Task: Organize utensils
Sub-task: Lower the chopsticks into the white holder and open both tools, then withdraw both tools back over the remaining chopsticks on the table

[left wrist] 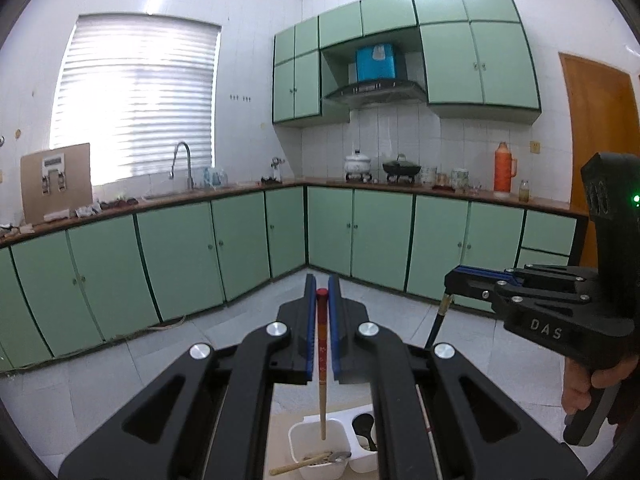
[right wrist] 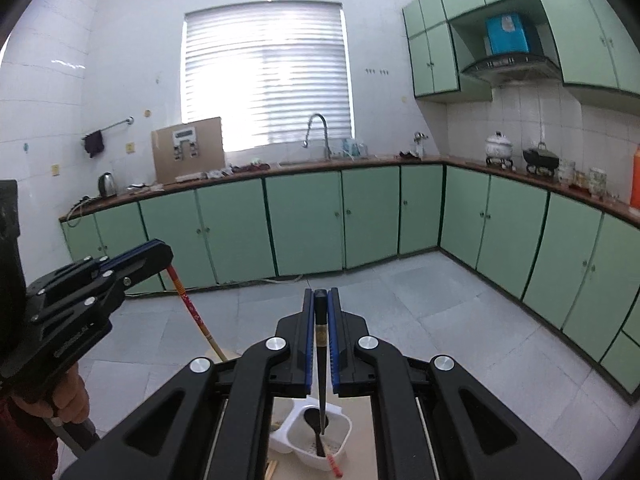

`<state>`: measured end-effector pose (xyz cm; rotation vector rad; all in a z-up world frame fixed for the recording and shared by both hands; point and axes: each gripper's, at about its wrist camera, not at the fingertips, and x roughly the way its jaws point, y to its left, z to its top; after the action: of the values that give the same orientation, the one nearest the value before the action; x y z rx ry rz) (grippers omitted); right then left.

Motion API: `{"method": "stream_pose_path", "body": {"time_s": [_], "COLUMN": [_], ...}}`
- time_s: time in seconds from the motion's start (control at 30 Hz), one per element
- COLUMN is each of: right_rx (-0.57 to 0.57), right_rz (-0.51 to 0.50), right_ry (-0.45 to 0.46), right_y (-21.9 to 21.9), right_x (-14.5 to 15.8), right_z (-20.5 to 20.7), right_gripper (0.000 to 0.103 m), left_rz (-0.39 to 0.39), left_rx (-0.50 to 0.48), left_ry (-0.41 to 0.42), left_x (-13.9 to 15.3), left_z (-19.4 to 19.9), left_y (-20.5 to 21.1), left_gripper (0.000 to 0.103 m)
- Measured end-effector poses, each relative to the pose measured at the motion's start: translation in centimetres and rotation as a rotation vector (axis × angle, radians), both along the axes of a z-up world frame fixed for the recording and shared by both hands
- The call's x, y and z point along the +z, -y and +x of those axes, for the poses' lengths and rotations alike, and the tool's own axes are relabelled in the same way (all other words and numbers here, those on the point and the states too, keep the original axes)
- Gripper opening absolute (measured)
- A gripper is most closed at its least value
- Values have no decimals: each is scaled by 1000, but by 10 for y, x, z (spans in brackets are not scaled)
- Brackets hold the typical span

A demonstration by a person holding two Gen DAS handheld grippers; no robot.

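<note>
A kitchen with green cabinets (left wrist: pixel 180 256) runs along two walls, under a bright window with blinds (right wrist: pixel 266 76). Low in both wrist views stands a white holder (left wrist: pixel 298 446) with two compartments on a pale bench (right wrist: pixel 362 440).

The left tongs (left wrist: pixel 321 288) are pressed together on a red-topped chopstick (left wrist: pixel 321 360); it hangs down with its pale tip above the holder's left compartment, where a wooden-handled utensil (left wrist: pixel 304 462) lies slanted. The right tongs (right wrist: pixel 320 300) are pinching a black chopstick (right wrist: pixel 321 380), whose lower end hangs over the other compartment, which holds a black spoon (right wrist: pixel 316 420).

Each pair of tongs shows in the other's view, held up off the bench with its chopstick slanting down. A hand (left wrist: pixel 592 380) grips the right handle, and a hand (right wrist: pixel 70 396) beside a dark red sleeve grips the left.
</note>
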<state>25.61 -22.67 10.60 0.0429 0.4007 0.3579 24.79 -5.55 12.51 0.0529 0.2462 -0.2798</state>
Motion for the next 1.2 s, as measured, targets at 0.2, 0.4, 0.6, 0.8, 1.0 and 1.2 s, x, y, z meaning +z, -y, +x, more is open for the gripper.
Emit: {"method": "stream_pose_path", "body": {"time_s": [0.2, 0.4, 0.6, 0.8, 1.0, 1.2], "right_rx": [0, -4, 6, -16, -68, -136], "right_rz": [18, 31, 18, 26, 51, 40], "right_ry": [-60, -97, -140, -150, -80, 24], "right_y": [4, 8, 6, 12, 27, 30], "right_x": [-38, -57, -70, -73, -60, -61], "right_z": [21, 25, 21, 9, -25, -79], "right_gripper": [6, 6, 7, 23, 56, 89], "left_rz": [4, 14, 30, 53, 10, -22], "left_rx": [10, 20, 20, 17, 40, 82], "left_ry": [-89, -155, -211, -244, -179, -76], "left_x": [-42, -73, -93, -102, -88, -85], "left_z": [37, 53, 58, 53, 16, -45], "left_y": [-1, -9, -15, -21, -38, -48], "left_gripper": [5, 5, 5, 8, 43, 74]}}
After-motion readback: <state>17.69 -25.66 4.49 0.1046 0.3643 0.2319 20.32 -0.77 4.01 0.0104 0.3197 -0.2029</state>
